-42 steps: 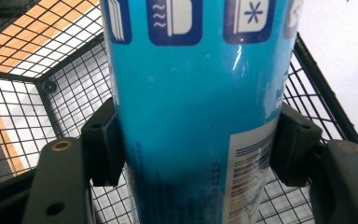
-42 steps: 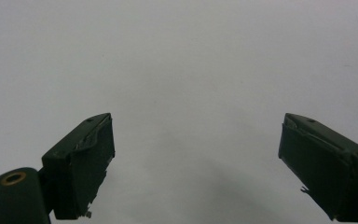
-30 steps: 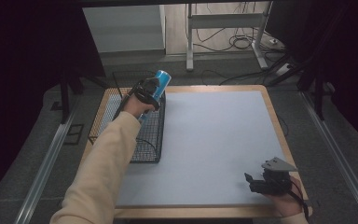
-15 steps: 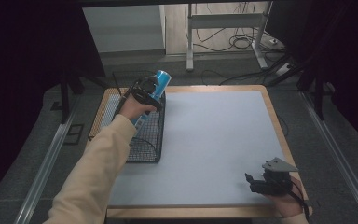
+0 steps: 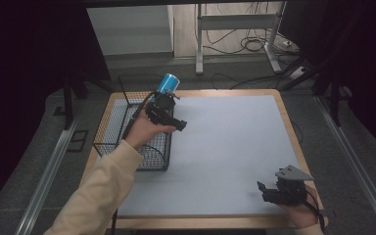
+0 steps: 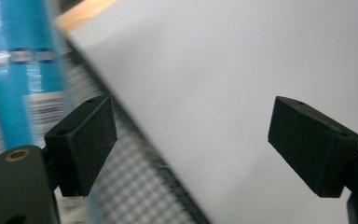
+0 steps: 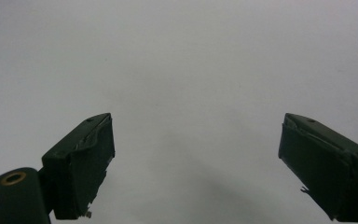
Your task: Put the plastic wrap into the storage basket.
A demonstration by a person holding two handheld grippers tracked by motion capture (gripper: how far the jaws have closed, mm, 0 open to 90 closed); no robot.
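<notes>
Two hand-held grippers had their jaws spread, gripping nothing: the left hand-held gripper (image 5: 172,119) hung over the basket (image 5: 108,142) at the tabletop's (image 5: 235,142) left edge, the right hand-held gripper (image 5: 269,192) near its front right corner. Beside the left one, a blue can (image 5: 167,83) stood; its label (image 6: 44,109) was too blurred to read.

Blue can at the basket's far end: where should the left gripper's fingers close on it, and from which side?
Grip the blue can across its round body, around mid-height, where the straight sides suit two flat fingers. It seems to stand nearly upright at the wire basket's far end. The left gripper is open with the can left of its gap, so coming in level from the mat side looks best.
</notes>
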